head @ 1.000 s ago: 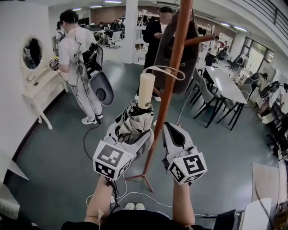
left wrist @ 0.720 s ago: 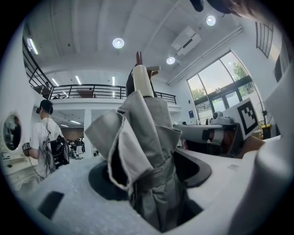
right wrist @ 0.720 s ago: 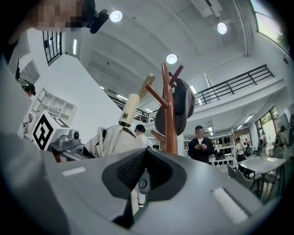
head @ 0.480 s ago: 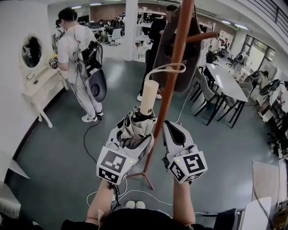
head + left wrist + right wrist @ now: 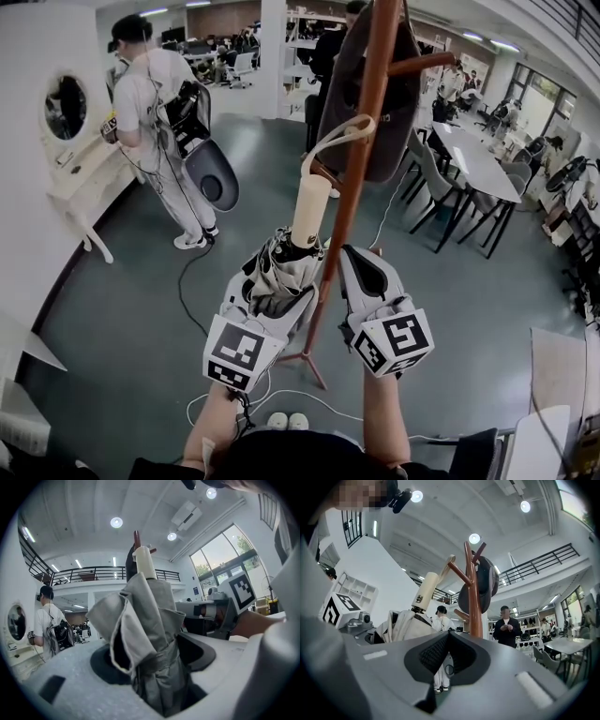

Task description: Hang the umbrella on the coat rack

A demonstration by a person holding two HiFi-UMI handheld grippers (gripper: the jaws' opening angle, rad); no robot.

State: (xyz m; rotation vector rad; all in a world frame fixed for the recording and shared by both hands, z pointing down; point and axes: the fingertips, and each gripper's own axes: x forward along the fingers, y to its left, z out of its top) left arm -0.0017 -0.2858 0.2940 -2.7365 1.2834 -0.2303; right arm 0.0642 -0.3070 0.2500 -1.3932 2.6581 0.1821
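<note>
My left gripper (image 5: 272,292) is shut on a folded grey umbrella (image 5: 279,270), which stands upright between its jaws (image 5: 150,634). The umbrella's cream handle (image 5: 309,208) points up beside the brown coat rack pole (image 5: 361,159). Its pale strap loop (image 5: 339,139) slants up from the handle to the pole, over the tip of a low peg (image 5: 322,173). From the right gripper view, the strap (image 5: 449,560) sits at that peg's end (image 5: 459,573). My right gripper (image 5: 364,281) is shut and empty just right of the pole, level with the left one (image 5: 447,639).
A dark bag (image 5: 375,94) hangs from an upper peg of the rack. A person with a backpack (image 5: 155,103) stands at the left by a white dresser (image 5: 80,178). Tables and chairs (image 5: 469,159) fill the right side. Cables (image 5: 281,405) lie on the floor by the rack's feet.
The umbrella's handle stands closer to the pole. The strap loop, level across the pole before, now slants up over the low peg. Both grippers have barely shifted.
</note>
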